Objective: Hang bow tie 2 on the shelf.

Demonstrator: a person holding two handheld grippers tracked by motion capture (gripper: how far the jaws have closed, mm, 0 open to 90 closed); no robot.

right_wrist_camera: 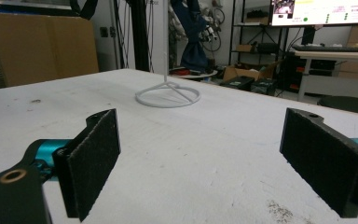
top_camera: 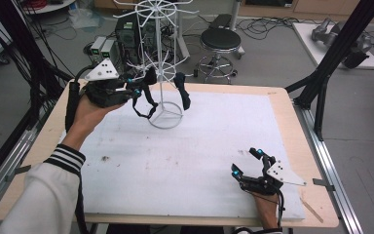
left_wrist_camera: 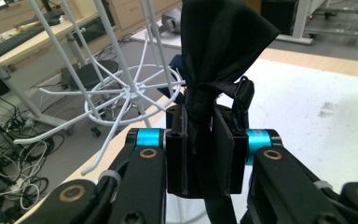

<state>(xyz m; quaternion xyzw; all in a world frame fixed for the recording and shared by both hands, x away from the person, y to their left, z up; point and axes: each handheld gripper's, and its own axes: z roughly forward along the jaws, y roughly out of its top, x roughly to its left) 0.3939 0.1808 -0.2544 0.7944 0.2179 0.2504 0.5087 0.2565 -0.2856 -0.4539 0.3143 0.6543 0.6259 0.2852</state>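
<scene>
My left gripper (top_camera: 136,90) (left_wrist_camera: 199,154) is shut on a black fabric bow tie (top_camera: 148,78) (left_wrist_camera: 219,42), raised above the table's far left. The tie's thin strap (top_camera: 143,105) hangs in a loop below the jaws. It is held close beside the white wire display stand (top_camera: 165,114) (left_wrist_camera: 121,88), level with the stand's lower ring of hooks. A second black tie (top_camera: 182,95) hangs from a hook on the stand's right side. My right gripper (top_camera: 246,162) (right_wrist_camera: 200,154) rests low over the table's near right, open, with nothing between its pads, and points toward the stand's base ring (right_wrist_camera: 168,95).
A white mat (top_camera: 199,156) covers most of the wooden table. Behind the table stand a black stool (top_camera: 220,41) and computer towers (top_camera: 126,34). A black frame post (top_camera: 331,58) rises at the table's right far corner.
</scene>
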